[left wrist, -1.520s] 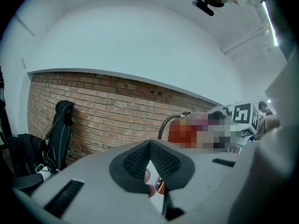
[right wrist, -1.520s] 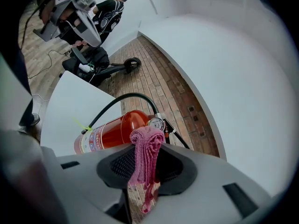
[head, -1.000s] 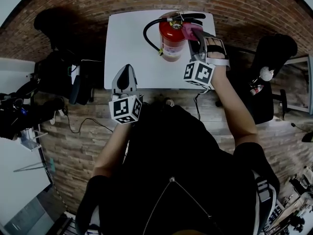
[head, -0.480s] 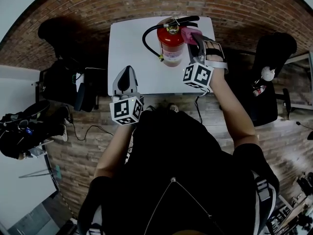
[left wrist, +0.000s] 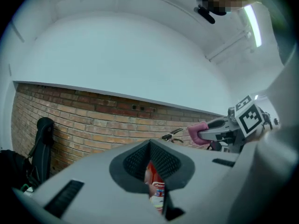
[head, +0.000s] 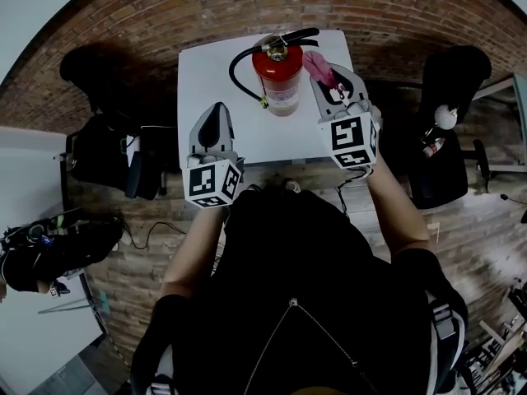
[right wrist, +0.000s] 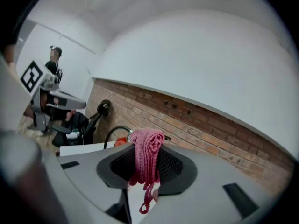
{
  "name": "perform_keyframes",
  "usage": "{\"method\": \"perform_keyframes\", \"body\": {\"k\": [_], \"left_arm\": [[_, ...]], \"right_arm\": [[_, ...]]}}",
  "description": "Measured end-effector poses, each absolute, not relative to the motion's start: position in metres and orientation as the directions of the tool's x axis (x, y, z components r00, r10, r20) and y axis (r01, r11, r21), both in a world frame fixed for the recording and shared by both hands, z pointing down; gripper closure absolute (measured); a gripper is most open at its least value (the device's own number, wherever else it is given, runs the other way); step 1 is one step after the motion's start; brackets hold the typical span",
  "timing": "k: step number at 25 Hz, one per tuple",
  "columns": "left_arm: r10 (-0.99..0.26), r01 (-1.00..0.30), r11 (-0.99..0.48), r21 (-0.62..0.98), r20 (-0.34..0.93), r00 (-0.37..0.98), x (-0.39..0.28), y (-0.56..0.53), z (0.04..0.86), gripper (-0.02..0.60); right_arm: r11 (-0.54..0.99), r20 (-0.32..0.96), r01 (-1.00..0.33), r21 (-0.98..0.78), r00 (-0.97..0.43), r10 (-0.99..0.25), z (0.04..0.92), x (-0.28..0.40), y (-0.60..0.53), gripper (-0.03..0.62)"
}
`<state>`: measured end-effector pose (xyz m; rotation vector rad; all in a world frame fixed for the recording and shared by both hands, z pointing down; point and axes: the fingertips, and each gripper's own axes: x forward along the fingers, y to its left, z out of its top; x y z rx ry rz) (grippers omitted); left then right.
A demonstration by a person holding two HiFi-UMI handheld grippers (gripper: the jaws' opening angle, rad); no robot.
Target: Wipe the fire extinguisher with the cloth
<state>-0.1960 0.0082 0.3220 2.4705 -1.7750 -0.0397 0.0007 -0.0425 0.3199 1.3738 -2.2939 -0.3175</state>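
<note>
At the far left of the head view a black office chair (head: 90,68) stands off the table's corner, clear of the work. The white table (head: 206,64) fills the upper middle of the frame.

Over the table's near left part, the left gripper (head: 216,112) points up the frame toward the extinguisher but is well short of it. In the left gripper view its jaws are drawn in to a thin slit with nothing between them, and the red cylinder shows only far beyond the slit. It seems parked there as a spare hand, ready to steady the cylinder if the wiping rocks it.

A black hose (head: 237,60) loops out from the valve to the left. The fire extinguisher (head: 278,76) stands upright near the table's far edge, just right of centre, with its black lever reaching toward the upper right. Standing upright leaves its whole side open to a wipe.

Just right of the valve is the pink knitted cloth (head: 318,64), near the cylinder's top. I cannot tell whether it touches. The right gripper (head: 328,76) has its jaws clamped on it. In the right gripper view the cloth (right wrist: 145,154) bulges above the pads with loose strands hanging below, so a soft fold leads and not the hard jaws. The wiping looks under way, with the cloth held off the upper right side.

At the far right sits another dark chair (head: 453,72).
</note>
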Motion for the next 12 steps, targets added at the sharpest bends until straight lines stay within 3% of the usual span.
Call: {"method": "perform_keyframes", "body": {"k": [12], "left_arm": [[-0.925,-0.921,-0.378,0.094,-0.063,0.374,-0.185,0.010,0.273,0.574]], "right_arm": [[0.597,0.055,-0.796,-0.100,-0.604,-0.795,0.275,-0.004,-0.017,0.474]]}}
